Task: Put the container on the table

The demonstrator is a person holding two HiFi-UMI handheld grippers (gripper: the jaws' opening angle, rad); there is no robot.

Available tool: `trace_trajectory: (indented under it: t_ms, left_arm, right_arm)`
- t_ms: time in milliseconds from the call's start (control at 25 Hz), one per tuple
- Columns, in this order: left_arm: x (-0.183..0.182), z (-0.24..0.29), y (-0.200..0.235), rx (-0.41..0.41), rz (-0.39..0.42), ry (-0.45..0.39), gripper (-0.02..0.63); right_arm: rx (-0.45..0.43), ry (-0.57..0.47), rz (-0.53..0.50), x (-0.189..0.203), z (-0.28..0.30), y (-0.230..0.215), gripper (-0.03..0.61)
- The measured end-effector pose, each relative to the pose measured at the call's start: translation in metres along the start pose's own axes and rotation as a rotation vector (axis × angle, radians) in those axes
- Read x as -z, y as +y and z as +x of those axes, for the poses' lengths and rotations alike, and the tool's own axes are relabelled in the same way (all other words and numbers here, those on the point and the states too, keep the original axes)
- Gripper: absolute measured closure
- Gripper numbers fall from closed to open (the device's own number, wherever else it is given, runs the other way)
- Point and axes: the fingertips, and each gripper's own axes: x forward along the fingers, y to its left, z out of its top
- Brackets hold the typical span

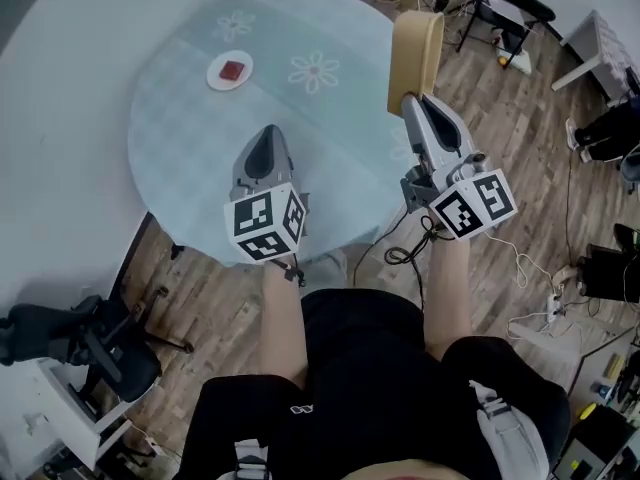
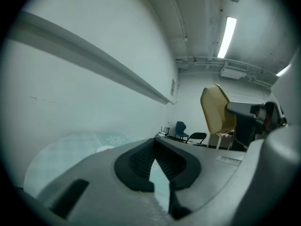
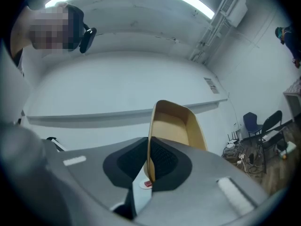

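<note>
Fingers on the right gripper [image 1: 414, 100] pinch the tan container [image 1: 415, 48] by its wall, the left gripper [image 1: 266, 136] looks closed and empty, so just lower it level onto the surface [image 1: 190, 128] toward 10 o'clock.

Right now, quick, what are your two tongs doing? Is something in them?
Left tongs: closed, holding nothing.
Right tongs: closed on one wall of the tan container.
</note>
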Motion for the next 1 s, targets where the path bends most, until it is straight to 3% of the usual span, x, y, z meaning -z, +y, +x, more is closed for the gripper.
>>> trace_trajectory:
  t_ms: [200, 440, 640, 1000]
  left_arm:
    - [0.009, 0.049, -0.016, 0.088, 0.032, 0.055, 0.615]
    - [0.028, 0.083, -0.006, 0.059, -0.007, 0.108, 0.615]
    - [0.03, 0.094, 0.026, -0.013, -0.06, 0.111, 0.615]
    - [0.04, 0.09, 0.076, -0.13, -0.148, 0.094, 0.615]
  right_arm:
    - [0.063, 0.074, 0.03, 0.034, 0.031, -0.043, 0.549]
    - [0.078, 0.261, -0.014, 0.075, 0.058, -0.094, 0.549]
    - [-0.032, 0.455, -0.116, 0.142, 0.117, -0.1, 0.549]
    - [-0.249, 0.854, -0.391, 0.282, 0.216, -0.117, 0.549]
